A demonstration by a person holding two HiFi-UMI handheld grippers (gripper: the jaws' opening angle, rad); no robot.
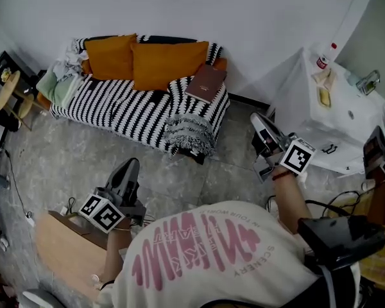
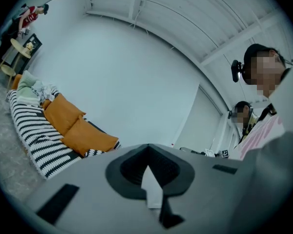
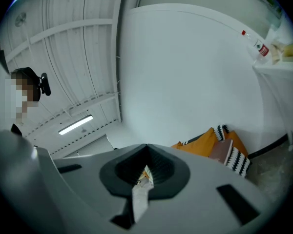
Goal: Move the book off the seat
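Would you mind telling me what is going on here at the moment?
A person stands facing the striped sofa, well short of it, with a gripper in each hand. The left gripper and the right gripper are both shut and empty. The brown book lies at the sofa's right end in the head view, beside the orange cushions, and nothing touches it.

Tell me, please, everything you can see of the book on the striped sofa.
The book is a closed, reddish-brown volume with a plain, matte-looking cover; no title can be read. It lies cover up, turned at an angle, at the right end of the sofa, on the black-and-white striped fabric. Its upper edge sits by an orange cushion, which it may touch. Nothing rests on it.
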